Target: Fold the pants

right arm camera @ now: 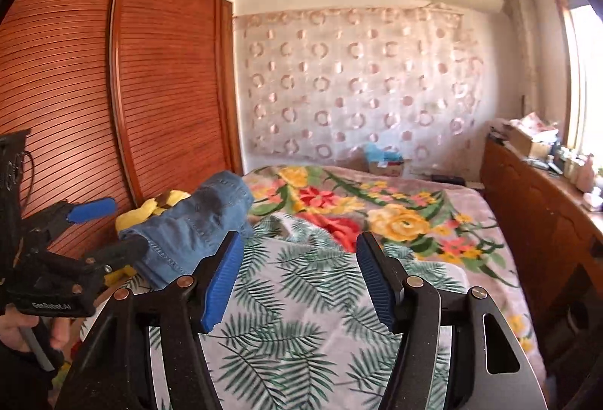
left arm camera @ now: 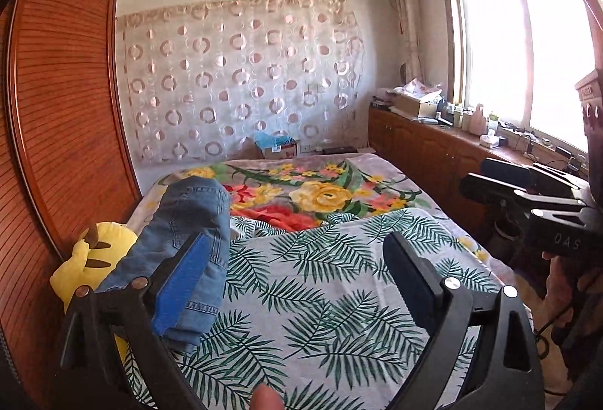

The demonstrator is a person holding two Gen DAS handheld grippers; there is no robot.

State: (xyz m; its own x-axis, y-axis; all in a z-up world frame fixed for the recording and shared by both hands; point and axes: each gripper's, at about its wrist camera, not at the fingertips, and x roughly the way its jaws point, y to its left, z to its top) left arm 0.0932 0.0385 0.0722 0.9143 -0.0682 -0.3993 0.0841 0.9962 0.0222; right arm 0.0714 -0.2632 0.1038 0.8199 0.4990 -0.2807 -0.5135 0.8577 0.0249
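Both the left tool (left arm camera: 301,282) and right tool (right arm camera: 299,274) gape wide and empty, clear of the folded jeans (left arm camera: 188,233) at ten o'clock (seemingly stacked aside, done) on the bed (left arm camera: 339,297).

Denim pants (left arm camera: 188,240); glossy slatted wood wardrobe (left arm camera: 64,101); matt cotton leaf-print sheet (left arm camera: 320,297).

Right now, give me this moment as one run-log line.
left gripper: open, empty | right gripper: open, empty | jeans: folded, at bed's left edge against yellow plush
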